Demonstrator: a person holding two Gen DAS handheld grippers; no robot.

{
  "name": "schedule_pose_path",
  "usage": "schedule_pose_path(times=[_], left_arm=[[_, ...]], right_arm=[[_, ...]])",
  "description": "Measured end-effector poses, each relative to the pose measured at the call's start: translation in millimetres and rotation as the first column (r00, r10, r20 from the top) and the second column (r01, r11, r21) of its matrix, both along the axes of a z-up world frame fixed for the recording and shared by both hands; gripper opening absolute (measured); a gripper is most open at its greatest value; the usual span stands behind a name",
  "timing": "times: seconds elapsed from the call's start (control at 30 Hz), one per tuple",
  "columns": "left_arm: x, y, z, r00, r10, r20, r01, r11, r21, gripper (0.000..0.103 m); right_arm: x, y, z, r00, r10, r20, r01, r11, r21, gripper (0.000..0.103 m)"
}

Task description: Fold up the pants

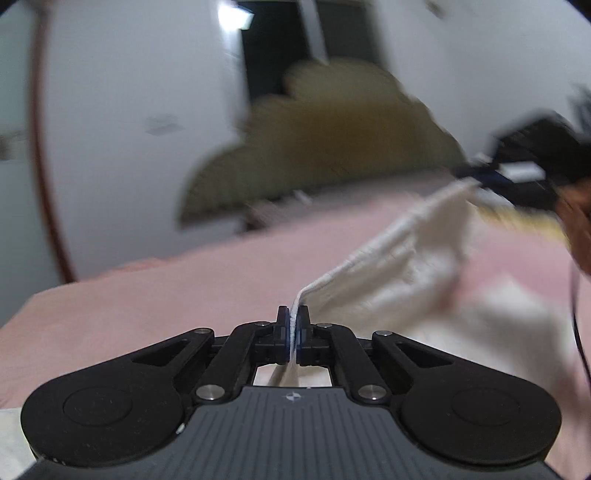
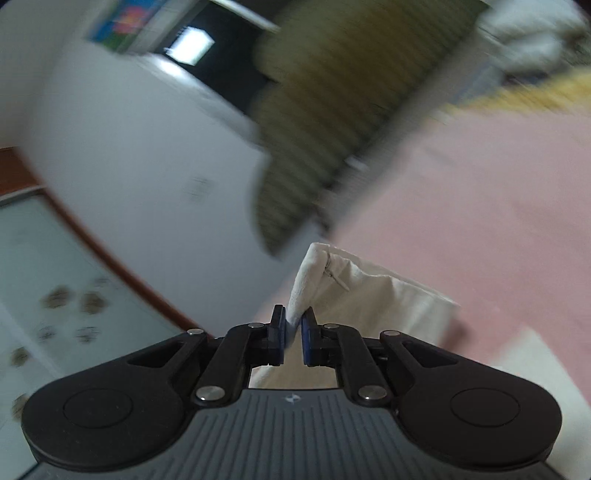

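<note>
In the left wrist view, a red-brown curved strip [image 1: 40,147] runs down the far left against a pale wall [image 1: 129,110], which carries a small grey mark too blurred to read. Further right stands a scalloped olive headboard [image 1: 332,140] behind a bed covered with a pink sheet [image 1: 166,295]. The left gripper [image 1: 294,332] sits near the bottom centre, its blue-padded fingers [image 1: 283,332] pressed narrowly together on the edge of the white pants [image 1: 388,273]. That cloth stretches up and to the right, lifted off the sheet, to the right gripper [image 1: 476,184], which appears blurred at the far right with a hand [image 1: 576,225] behind it. A further pale part of the cloth lies on the sheet below. A small light emblem [image 1: 291,397] marks the gripper body; it has no readable letters.

In the right wrist view, a glass panel with brown spots [image 2: 55,302] and a brown frame fill the left. A colourful picture [image 2: 122,22] hangs on the far wall, too blurred for any writing. The headboard [image 2: 332,110] stands in the middle, with the pink sheet [image 2: 498,221] to the right. The right gripper [image 2: 293,332] pinches a folded corner of the pants [image 2: 369,295] between its nearly closed fingers [image 2: 306,332], and the cloth hangs to the right of them. The same emblem [image 2: 293,398] shows on its body.
</note>
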State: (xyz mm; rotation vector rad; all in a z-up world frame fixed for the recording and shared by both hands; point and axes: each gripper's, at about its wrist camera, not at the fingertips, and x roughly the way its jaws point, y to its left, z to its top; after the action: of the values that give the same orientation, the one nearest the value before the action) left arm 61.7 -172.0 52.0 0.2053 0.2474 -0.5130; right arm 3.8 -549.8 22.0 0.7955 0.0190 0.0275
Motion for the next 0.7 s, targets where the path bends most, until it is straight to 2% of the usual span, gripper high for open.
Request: schedule_pose_path(times=[0.07, 0.1, 0.13, 0.17, 0.2, 0.27, 0.33, 0.4, 0.47, 0.6, 0.7], left_arm=[[-3, 13, 25, 0.996, 0.052, 0.068, -0.046, 0.994, -0.095, 0.007], [-9, 14, 28, 0.995, 0.042, 0.095, -0.032, 0.995, -0.096, 0.006], [-16, 10, 26, 0.994, 0.0, 0.107, 0.005, 0.999, -0.049, 0.005], [-25, 1, 17, 0.993, -0.065, 0.099, 0.061, 0.997, 0.042, 0.005], [-37, -13, 0, 0.987, -0.15, 0.066, 0.139, 0.98, 0.145, 0.005], [-56, -26, -38, 0.96, -0.277, -0.031, 0.275, 0.923, 0.269, 0.006], [-72, -33, -67, 0.933, -0.345, -0.1, 0.358, 0.873, 0.332, 0.006], [-84, -36, -80, 0.927, -0.364, -0.094, 0.372, 0.851, 0.372, 0.006], [-86, -35, -81, 0.925, -0.374, -0.064, 0.368, 0.846, 0.386, 0.006], [-80, -27, -63, 0.924, -0.367, -0.103, 0.381, 0.873, 0.306, 0.006], [-87, -25, -66, 0.915, -0.386, -0.121, 0.404, 0.858, 0.317, 0.006]], right_arm=[[-17, 8, 11, 0.998, -0.034, 0.047, 0.037, 0.998, -0.056, 0.009], [-25, 6, 5, 0.998, -0.059, 0.025, 0.06, 0.997, -0.049, 0.009], [-33, 2, -7, 0.995, -0.097, -0.024, 0.096, 0.995, -0.039, 0.009], [-41, -4, -24, 0.984, -0.143, -0.11, 0.14, 0.99, -0.032, 0.009], [-48, -11, -43, 0.965, -0.179, -0.194, 0.179, 0.984, -0.019, 0.009], [-68, -27, -89, 0.917, -0.225, -0.329, 0.258, 0.964, 0.059, 0.009], [-87, -33, -118, 0.891, -0.238, -0.386, 0.303, 0.946, 0.117, 0.009], [-101, -33, -132, 0.879, -0.248, -0.406, 0.322, 0.938, 0.124, 0.009], [-111, -32, -136, 0.879, -0.248, -0.407, 0.323, 0.938, 0.125, 0.009], [-120, -27, -132, 0.878, -0.262, -0.4, 0.318, 0.945, 0.079, 0.009], [-124, -33, -136, 0.864, -0.272, -0.424, 0.326, 0.944, 0.058, 0.009]])
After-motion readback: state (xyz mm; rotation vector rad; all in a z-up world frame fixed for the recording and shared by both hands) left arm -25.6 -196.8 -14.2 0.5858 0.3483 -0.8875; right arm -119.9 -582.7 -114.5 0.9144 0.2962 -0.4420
